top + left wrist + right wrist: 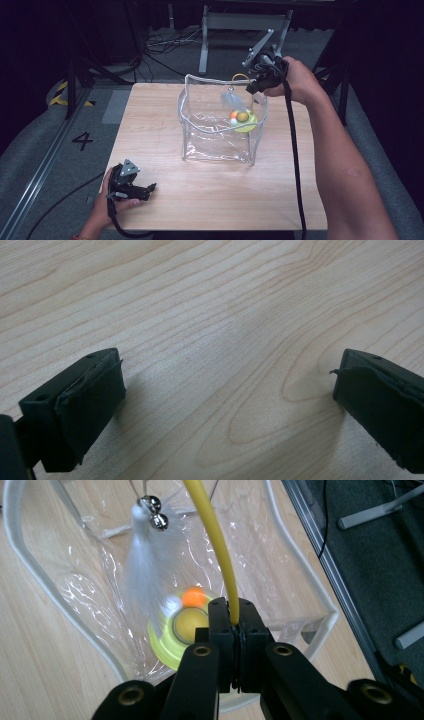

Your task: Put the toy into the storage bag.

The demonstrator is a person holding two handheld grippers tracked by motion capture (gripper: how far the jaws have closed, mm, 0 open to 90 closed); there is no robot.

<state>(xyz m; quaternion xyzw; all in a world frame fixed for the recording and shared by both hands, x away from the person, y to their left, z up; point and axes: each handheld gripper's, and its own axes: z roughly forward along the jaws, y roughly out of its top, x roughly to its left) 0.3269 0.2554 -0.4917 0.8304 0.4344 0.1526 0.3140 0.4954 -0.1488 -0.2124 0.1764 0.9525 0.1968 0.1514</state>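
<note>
- Our right gripper (233, 622) clamps the yellow wand (212, 540) above the clear bag (218, 145).
- Our left gripper (227, 390) rests spread wide on the table (200, 195), holding nothing.

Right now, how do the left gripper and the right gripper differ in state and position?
The left gripper is open with nothing between its fingers; the right gripper is shut on the yellow wand. The left gripper rests low at the table's near left corner; the right gripper is raised over the clear bag's far right rim. Both are hand-held, with black fingers.
</note>
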